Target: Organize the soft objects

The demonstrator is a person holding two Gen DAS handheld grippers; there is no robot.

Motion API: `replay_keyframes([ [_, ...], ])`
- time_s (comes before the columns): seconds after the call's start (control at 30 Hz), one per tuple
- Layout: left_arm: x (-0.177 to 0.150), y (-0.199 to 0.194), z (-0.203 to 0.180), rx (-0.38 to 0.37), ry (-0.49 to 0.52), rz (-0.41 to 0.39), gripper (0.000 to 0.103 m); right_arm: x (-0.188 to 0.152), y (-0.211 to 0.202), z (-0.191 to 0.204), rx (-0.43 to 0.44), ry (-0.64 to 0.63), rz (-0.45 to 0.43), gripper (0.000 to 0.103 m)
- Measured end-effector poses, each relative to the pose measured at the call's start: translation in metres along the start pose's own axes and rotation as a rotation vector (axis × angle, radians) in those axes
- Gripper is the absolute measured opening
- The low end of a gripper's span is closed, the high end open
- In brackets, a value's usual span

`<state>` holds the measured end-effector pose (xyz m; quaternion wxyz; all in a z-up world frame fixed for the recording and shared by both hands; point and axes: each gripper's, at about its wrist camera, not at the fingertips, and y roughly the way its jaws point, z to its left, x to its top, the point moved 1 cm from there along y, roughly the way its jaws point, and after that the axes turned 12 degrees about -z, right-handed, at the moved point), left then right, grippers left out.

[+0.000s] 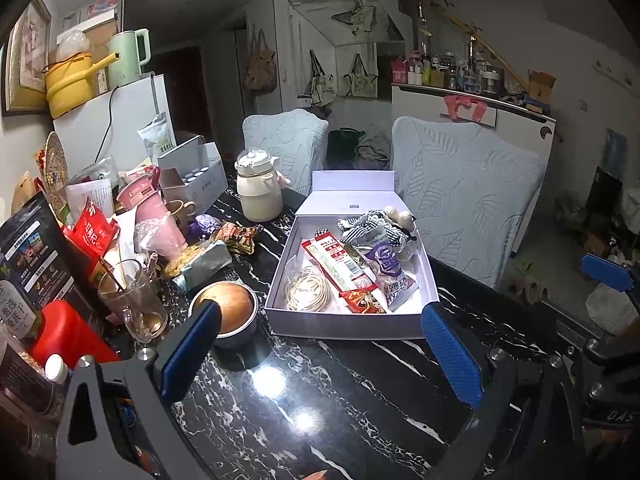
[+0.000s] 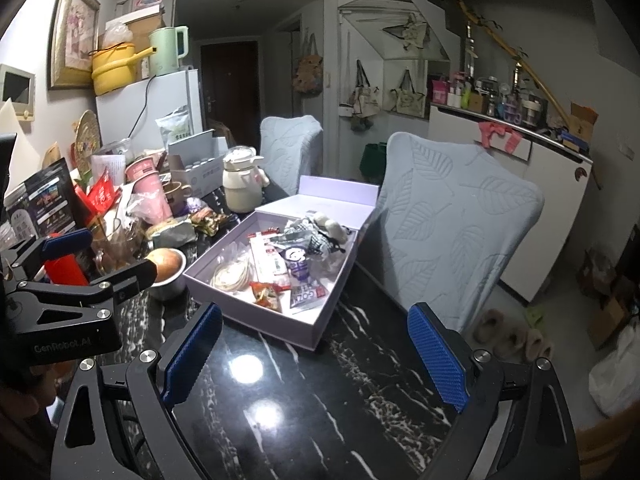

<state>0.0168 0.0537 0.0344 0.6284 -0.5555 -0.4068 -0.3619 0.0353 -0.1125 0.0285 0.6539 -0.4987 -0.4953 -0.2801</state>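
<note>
Black marble-pattern bench [image 1: 320, 400], cluttered home dining area, two cloth-covered chairs behind it. Open lilac box [image 1: 344, 322] sits mid-bench and holds the soft stuff: coiled cord [image 1: 308, 290], long red-white snack packet [image 1: 340, 264], purple-white pouch [image 1: 386, 268], striped fabric piece [image 1: 366, 222] with a small plush [image 1: 400, 216] at the far end. More soft wrappers lie loose left of the box, e.g. a crinkled snack bag [image 1: 236, 236], just beside the junk pile. Left gripper [image 1: 320, 344] is spread wide and empty, hovering over bare bench short of the box. Right gripper [image 2: 316, 348] is likewise wide and empty, just short of the box's near corner. Risks, my read: the bowl with a round brown fruit [image 1: 230, 312] and the glass mug [image 1: 132, 300] sit right by the left gripper's finger, so a leftward reach for loose wrappers could knock them. Glossy packets may slip out of a shallow pinch. Grippers hover close together; crossing paths over the box could clash.
</note>
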Motion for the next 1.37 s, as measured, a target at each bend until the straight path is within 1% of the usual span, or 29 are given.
replay_keyframes([
  [0.4,-0.0028,0.0053,0.0013,0.004,0.001,0.02,0.102,0.0011,0.0033,0.0006,-0.001,-0.002,0.003,0.095],
  [0.93,-0.0013,0.0028,0.0018,0.004,-0.001,0.01,0.102,0.0013,0.0052,0.0023,0.001,-0.014,0.014,0.095],
  [1.23,-0.0006,-0.0037,-0.0047,-0.028,0.002,-0.011,0.102,-0.0011,0.0003,0.0023,-0.006,-0.011,0.013,0.095],
  [1.37,-0.002,0.0008,-0.0064,-0.043,-0.007,0.005,0.102,-0.0055,-0.0012,-0.002,-0.007,0.001,0.019,0.095],
])
